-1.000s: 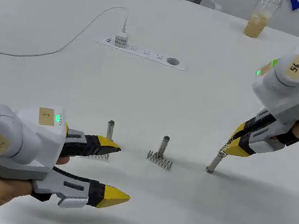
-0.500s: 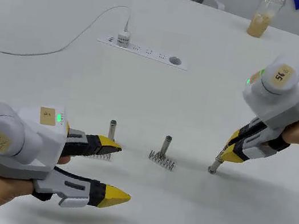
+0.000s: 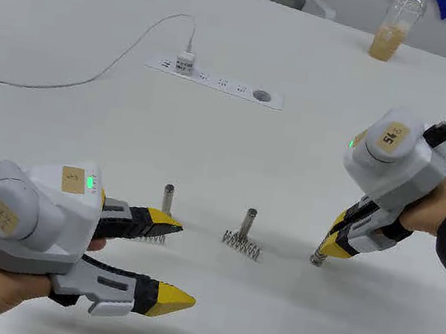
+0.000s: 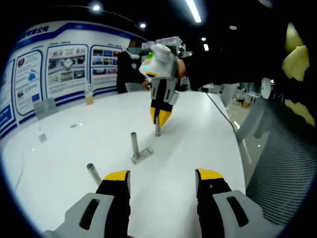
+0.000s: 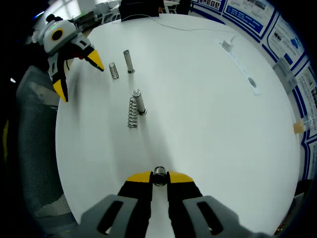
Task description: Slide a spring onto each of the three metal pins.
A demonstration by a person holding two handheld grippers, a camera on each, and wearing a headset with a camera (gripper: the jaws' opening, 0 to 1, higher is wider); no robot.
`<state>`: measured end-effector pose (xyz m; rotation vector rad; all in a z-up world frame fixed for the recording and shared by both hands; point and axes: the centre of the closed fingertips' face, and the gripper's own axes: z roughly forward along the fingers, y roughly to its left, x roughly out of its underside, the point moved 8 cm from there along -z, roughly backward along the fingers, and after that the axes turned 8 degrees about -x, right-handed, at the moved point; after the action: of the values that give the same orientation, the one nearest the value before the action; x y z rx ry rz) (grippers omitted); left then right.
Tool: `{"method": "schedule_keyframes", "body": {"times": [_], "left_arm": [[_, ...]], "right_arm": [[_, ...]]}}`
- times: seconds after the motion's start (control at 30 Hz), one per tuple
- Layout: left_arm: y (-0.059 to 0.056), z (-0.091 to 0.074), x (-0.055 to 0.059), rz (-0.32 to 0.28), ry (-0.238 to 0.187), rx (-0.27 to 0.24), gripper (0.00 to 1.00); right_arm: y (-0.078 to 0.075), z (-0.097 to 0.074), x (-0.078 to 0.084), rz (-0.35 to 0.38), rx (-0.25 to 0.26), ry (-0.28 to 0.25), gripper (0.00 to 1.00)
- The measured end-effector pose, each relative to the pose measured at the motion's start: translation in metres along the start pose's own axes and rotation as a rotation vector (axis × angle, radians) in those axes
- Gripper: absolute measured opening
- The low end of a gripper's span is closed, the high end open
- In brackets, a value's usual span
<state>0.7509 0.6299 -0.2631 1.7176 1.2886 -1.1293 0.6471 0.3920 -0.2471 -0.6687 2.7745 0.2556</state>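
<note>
Pin (image 3: 317,258) pinched by right gripper (image 5: 159,177), left gripper (image 4: 163,174) spread wide

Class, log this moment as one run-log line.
left gripper: open | right gripper: shut on right pin | middle pin, left pin: bare, a spring lying beside each

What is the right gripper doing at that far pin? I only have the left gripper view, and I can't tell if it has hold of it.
Observer: In the right gripper view, the right gripper is shut on the top of the third metal pin.
Operator: Any spring lying close to my own jaws?
Observer: Yes. A short spring lies flat on the table beside the nearest pin, a little apart from it and not threaded on.
</note>
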Motion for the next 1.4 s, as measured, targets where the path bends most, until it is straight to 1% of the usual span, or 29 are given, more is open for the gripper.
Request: {"method": "schedule_keyframes", "body": {"times": [0.23, 0.5, 0.73, 0.87, 1.0, 1.13, 1.23, 1.4], "left_arm": [[0.000, 0.000, 0.000, -0.001, 0.000, -0.002, 0.54], [-0.001, 0.000, -0.001, -0.001, -0.002, -0.002, 0.54], [0.000, 0.000, -0.001, -0.003, -0.001, -0.005, 0.54], [0.000, 0.000, -0.001, -0.003, -0.002, -0.006, 0.54], [0.001, 0.000, -0.001, -0.004, -0.002, -0.008, 0.54], [0.000, 0.001, 0.000, -0.003, -0.001, -0.007, 0.54], [-0.001, 0.002, -0.001, -0.003, -0.003, -0.006, 0.53], [0.000, 0.001, -0.001, -0.003, -0.006, -0.009, 0.53]], "right_arm": [[0.000, 0.006, 0.004, 0.008, 0.001, 0.010, 0.12], [0.001, 0.005, 0.003, 0.006, -0.001, 0.001, 0.13], [0.001, 0.000, 0.004, 0.002, 0.009, -0.018, 0.19], [0.001, -0.007, 0.002, -0.011, 0.033, -0.032, 0.22], [0.005, -0.016, -0.004, -0.035, 0.058, -0.054, 0.23], [0.012, -0.020, -0.013, -0.061, 0.064, -0.071, 0.23], [0.018, -0.017, -0.022, -0.085, 0.058, -0.079, 0.23], [0.024, -0.008, -0.032, -0.093, 0.037, -0.084, 0.22]]}}
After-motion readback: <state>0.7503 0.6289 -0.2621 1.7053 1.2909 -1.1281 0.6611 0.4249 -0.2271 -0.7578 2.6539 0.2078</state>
